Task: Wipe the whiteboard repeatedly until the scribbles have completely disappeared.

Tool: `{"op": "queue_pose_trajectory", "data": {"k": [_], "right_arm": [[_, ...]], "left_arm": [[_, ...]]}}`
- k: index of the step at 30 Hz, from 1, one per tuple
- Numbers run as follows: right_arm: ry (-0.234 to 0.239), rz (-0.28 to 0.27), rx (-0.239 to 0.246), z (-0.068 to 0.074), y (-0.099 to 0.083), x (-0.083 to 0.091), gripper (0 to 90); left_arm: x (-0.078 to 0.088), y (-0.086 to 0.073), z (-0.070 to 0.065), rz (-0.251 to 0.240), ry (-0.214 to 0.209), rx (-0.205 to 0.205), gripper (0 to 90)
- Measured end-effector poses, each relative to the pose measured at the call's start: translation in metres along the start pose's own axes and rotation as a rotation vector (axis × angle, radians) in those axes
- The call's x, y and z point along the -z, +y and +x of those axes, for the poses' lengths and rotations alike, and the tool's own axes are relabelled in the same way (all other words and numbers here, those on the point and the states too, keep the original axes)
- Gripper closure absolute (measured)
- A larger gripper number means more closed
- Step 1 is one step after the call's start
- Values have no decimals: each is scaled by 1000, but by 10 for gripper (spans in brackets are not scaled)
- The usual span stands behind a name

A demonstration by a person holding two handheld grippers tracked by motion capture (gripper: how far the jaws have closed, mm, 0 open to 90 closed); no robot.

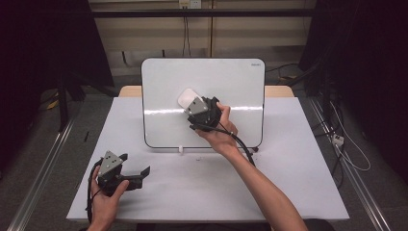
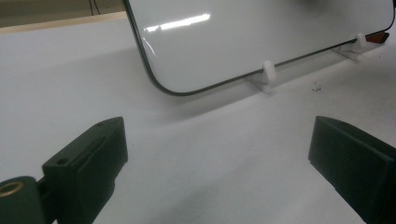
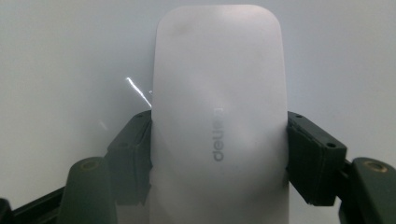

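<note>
High view has the right hand stretched forward, forearm angled up from the bottom edge, pressing the right gripper against the propped whiteboard. Its jaws pinch a white eraser by both long sides, flat on the board. Down at the table's near-left corner, the left gripper rests low, jaws spread wide.

You worked under overhead light that left the white table bright while the room around it fell nearly black. A horizontal band of glare crossed the whiteboard in the high view and showed again as a bright streak in the left gripper view. The high view looked soft and slightly grainy. In the right gripper view the white eraser sat close, hazy and low in contrast.
</note>
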State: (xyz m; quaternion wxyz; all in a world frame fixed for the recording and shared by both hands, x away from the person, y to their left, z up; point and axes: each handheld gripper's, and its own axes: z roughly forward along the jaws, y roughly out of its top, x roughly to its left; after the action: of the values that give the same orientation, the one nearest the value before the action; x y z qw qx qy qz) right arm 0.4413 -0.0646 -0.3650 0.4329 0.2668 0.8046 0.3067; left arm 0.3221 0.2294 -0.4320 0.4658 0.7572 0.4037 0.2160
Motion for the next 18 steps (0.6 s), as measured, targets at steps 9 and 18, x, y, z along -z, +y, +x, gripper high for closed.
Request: {"op": "queue_pose_trajectory", "data": {"k": [9, 18], "right_arm": [[-4, -5, 5, -10, -2, 1, 317], [-61, 5, -64, -47, -11, 9, 317]], "left_arm": [[0, -1, 1, 3, 3, 2, 46], [2, -1, 1, -1, 6, 5, 46]]}}
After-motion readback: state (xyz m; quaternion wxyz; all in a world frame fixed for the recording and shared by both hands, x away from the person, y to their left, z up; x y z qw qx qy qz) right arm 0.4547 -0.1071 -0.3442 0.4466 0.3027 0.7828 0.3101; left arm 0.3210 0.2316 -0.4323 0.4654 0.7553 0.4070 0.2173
